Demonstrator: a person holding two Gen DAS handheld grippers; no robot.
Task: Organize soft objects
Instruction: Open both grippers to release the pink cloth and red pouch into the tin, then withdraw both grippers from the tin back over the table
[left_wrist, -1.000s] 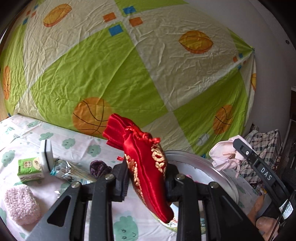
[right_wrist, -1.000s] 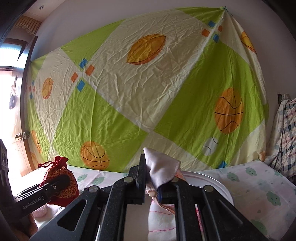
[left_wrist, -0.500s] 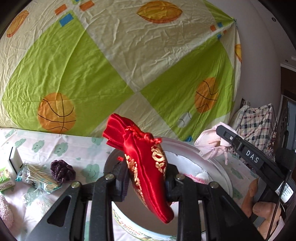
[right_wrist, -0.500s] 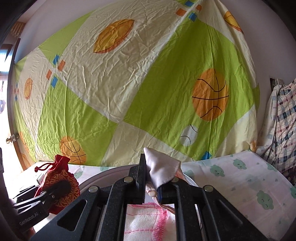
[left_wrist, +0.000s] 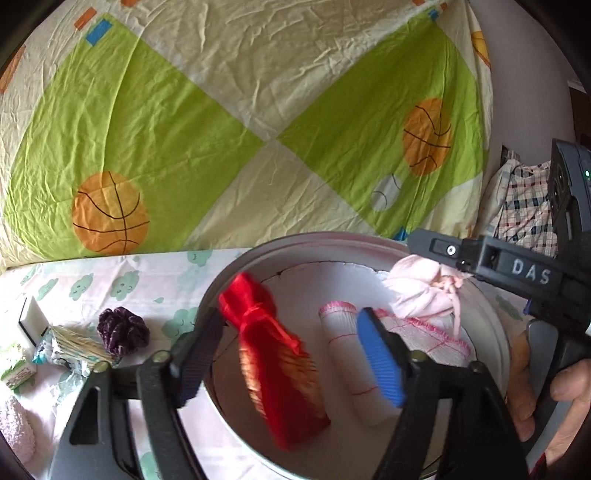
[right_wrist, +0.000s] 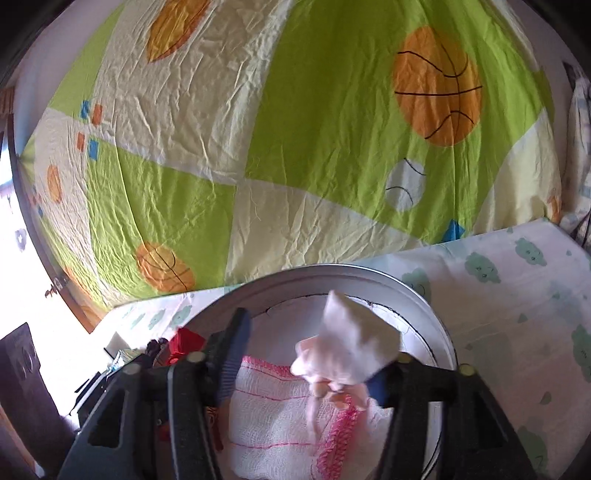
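Left gripper (left_wrist: 291, 354): jaws were opening, stood wide over the near part of the round tray (left_wrist: 495, 325); a second ago they had been clamped on the red pouch (left_wrist: 273, 354).
Red pouch: lay blurred between the spread jaws, touching neither pad as far as could be seen; judged to be dropping or just landed inside the tray, near its left rim.
Right gripper (right_wrist: 306, 369): jaws were also opening; a second ago they had pinched the pale pink bundle (right_wrist: 347, 354).
Pale pink bundle: hung between the jaws against the right-hand pad, above the tray; whether it was free of that pad could not be told.
White cloth with pink stitching (right_wrist: 280, 417): already in the tray, directly below the right gripper; in the left view it lay rolled, beside the pouch.
Tray: sat on the cloud-print sheet (right_wrist: 517, 302), both grippers over it.
Left of the tray: a dark purple knitted piece (left_wrist: 123, 330), a crinkled packet (left_wrist: 70, 350), a small green-and-white box (left_wrist: 16, 371) and a fluffy pink item (left_wrist: 16, 430) remained on the sheet.
Beyond the tray: a green and cream basketball-print cloth (left_wrist: 221, 110) hung as backdrop.
Assessment: two releases were under way together; judged that two more soft items were entering the tray, with the purple and fluffy pieces still outstanding.
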